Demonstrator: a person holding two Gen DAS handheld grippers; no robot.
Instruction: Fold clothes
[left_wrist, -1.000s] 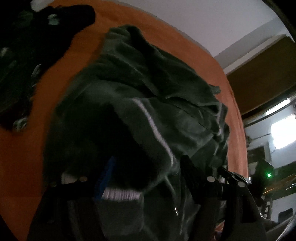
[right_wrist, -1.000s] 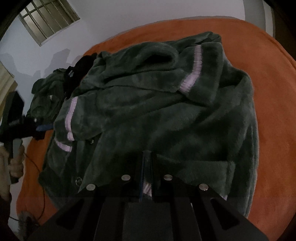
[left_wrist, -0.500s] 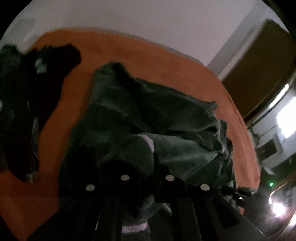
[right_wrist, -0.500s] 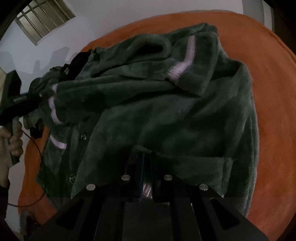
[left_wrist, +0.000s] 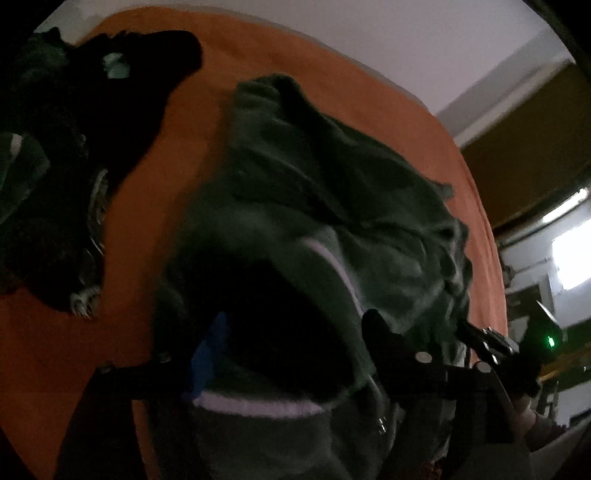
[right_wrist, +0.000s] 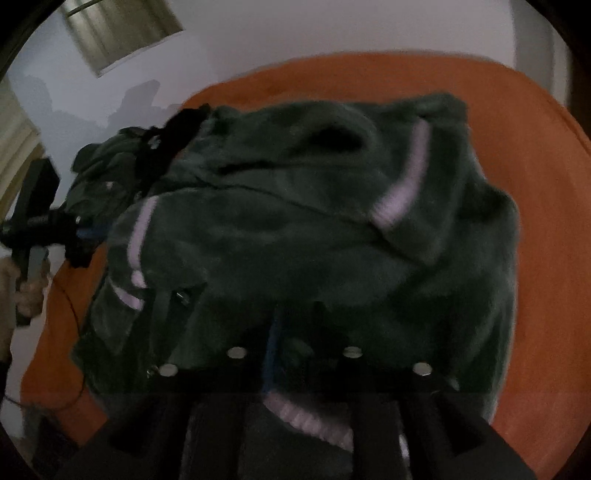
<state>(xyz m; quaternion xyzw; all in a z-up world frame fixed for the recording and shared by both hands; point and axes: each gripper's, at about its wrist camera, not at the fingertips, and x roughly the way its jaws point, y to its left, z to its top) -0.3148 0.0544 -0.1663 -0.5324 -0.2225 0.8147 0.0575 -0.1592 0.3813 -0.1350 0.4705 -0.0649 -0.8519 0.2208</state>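
Note:
A dark green fleece jacket (left_wrist: 332, 192) with pale pink stripes lies crumpled on the orange bed cover (left_wrist: 258, 48). My left gripper (left_wrist: 295, 325) hangs over its near edge. Its jaws are opening wide, with dark fleece and a striped cuff (left_wrist: 258, 406) loose between them. In the right wrist view the jacket (right_wrist: 314, 240) fills the middle. My right gripper (right_wrist: 297, 325) sits at its near hem, and its jaws are opening a little around the fleece above the pink hem stripe (right_wrist: 306, 417). A hand holds the left gripper (right_wrist: 37, 221) at the jacket's far left side.
A heap of dark clothes (left_wrist: 74, 166) lies on the bed left of the jacket and shows behind it in the right wrist view (right_wrist: 122, 166). A white wall and a barred window (right_wrist: 122, 33) stand beyond. A brown door (left_wrist: 535, 140) is at the right.
The left gripper shut on a striped cuff, carried it over the jacket, and now stands wide apart again. The right gripper's jaws, shut on the hem before, have parted.

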